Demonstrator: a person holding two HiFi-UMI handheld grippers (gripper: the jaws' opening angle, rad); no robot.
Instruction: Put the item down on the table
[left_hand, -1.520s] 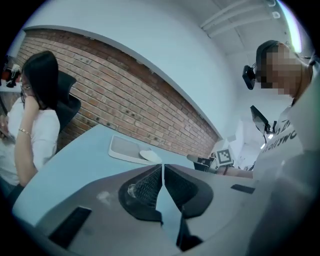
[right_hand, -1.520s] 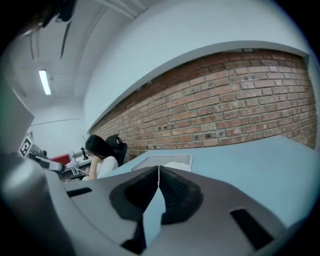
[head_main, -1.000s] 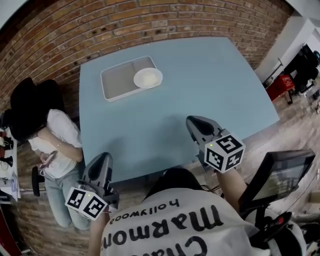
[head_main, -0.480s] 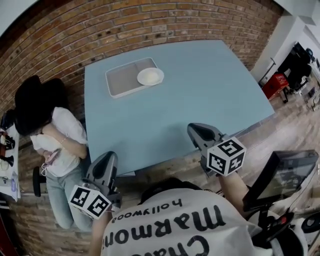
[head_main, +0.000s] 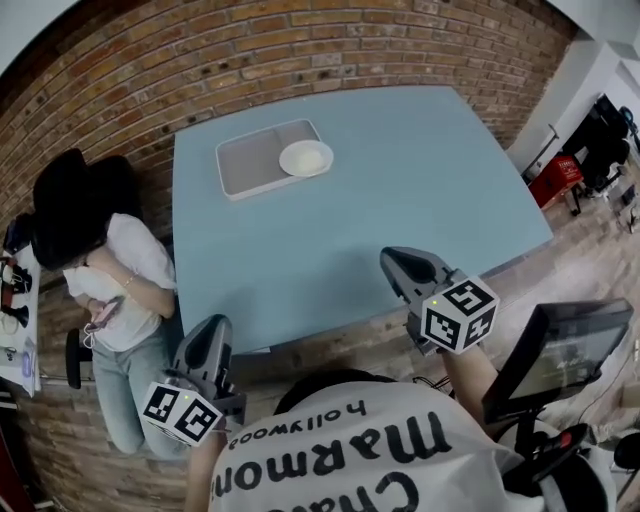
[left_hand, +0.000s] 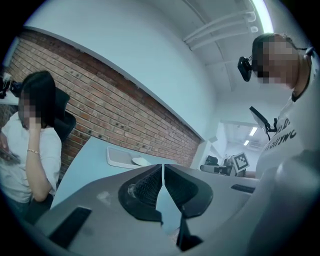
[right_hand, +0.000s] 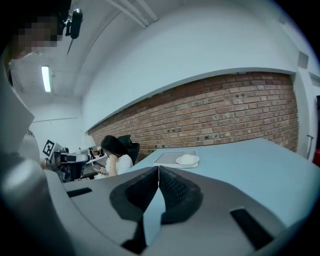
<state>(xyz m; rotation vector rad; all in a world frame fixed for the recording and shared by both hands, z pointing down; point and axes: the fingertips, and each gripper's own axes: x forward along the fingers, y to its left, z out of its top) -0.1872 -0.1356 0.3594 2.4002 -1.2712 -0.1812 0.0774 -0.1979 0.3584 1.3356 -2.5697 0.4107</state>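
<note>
A white bowl (head_main: 306, 158) rests on the right end of a grey tray (head_main: 255, 160) at the far left of the light blue table (head_main: 400, 190). The bowl (right_hand: 187, 159) and tray (right_hand: 167, 158) also show in the right gripper view, and the tray (left_hand: 120, 158) in the left gripper view. My left gripper (head_main: 207, 343) is held below the table's near left edge, jaws shut with nothing between them. My right gripper (head_main: 400, 266) hangs at the near edge, also shut and empty.
A seated person in a white top (head_main: 115, 275) sits left of the table beside a black chair (head_main: 70, 205). A brick wall (head_main: 300, 50) runs behind. A monitor (head_main: 560, 350) stands at my right.
The view has shifted slightly, so table and tray sit a little lower and to the right. Both grippers stay shut in about the same places.
</note>
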